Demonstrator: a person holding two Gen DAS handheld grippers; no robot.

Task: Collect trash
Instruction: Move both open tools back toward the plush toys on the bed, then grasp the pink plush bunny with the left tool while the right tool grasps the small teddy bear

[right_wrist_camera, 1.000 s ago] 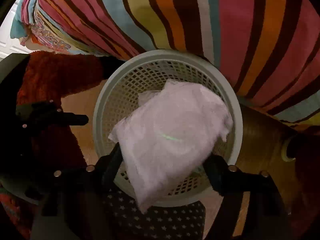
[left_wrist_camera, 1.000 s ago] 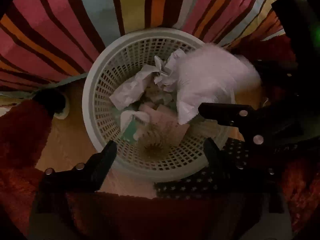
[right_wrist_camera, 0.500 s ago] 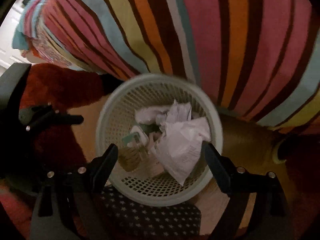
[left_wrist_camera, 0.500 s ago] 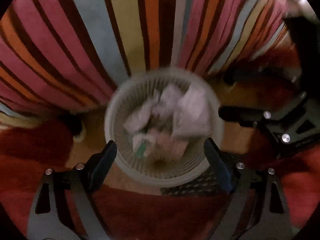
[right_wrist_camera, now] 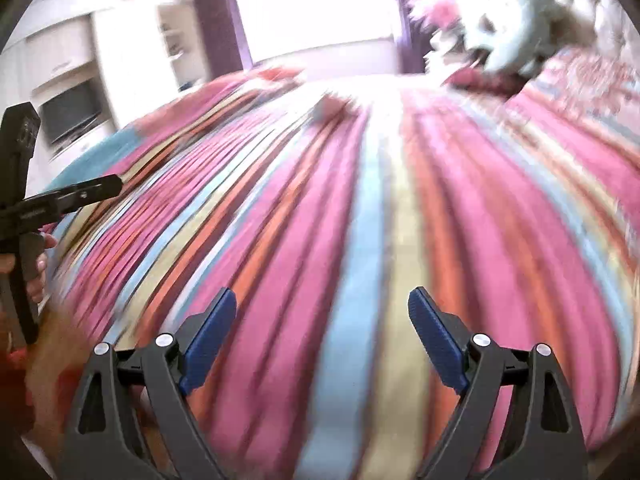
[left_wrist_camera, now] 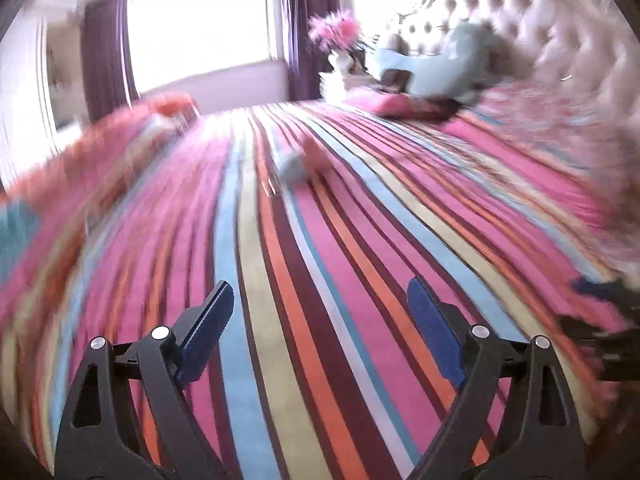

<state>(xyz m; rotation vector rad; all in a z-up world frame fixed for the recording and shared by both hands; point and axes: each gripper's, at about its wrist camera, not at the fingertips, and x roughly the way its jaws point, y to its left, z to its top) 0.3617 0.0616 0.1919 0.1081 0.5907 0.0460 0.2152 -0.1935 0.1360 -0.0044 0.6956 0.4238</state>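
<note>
**Both grippers over the striped bed, jaws wide and empty**

At the far left of the right wrist view a hand (right_wrist_camera: 38,268) grips the handle of the left gripper (right_wrist_camera: 96,188), its dark finger reaching out over the bed's left edge, where the striped bedspread (right_wrist_camera: 360,240) rolls down toward a reddish blur below. Behind that edge stand pale cabinets (right_wrist_camera: 68,64) with a dark screen (right_wrist_camera: 70,114).

In the left wrist view the left gripper (left_wrist_camera: 320,312) has its blue pads (left_wrist_camera: 208,332) well apart with nothing between them, only open bedspread (left_wrist_camera: 300,280) ahead. A small pale blue and orange object (left_wrist_camera: 298,162) (too blurred to identify, possibly trash) lies alone mid-bed, well ahead of the fingers, with free cover all round it. Beyond are a bright window (left_wrist_camera: 200,20) and dark curtains (left_wrist_camera: 106,52).

Further right, pink flowers (left_wrist_camera: 336,32), a light blue cushion (left_wrist_camera: 432,60) and a tufted headboard (left_wrist_camera: 540,28) close off the bed's head end. The right gripper (right_wrist_camera: 322,320) likewise has its fingers spread wide and empty; it shows as a dark blur at the left view's right edge (left_wrist_camera: 604,320).

No writing or label can be read; motion blur smears everything.
</note>
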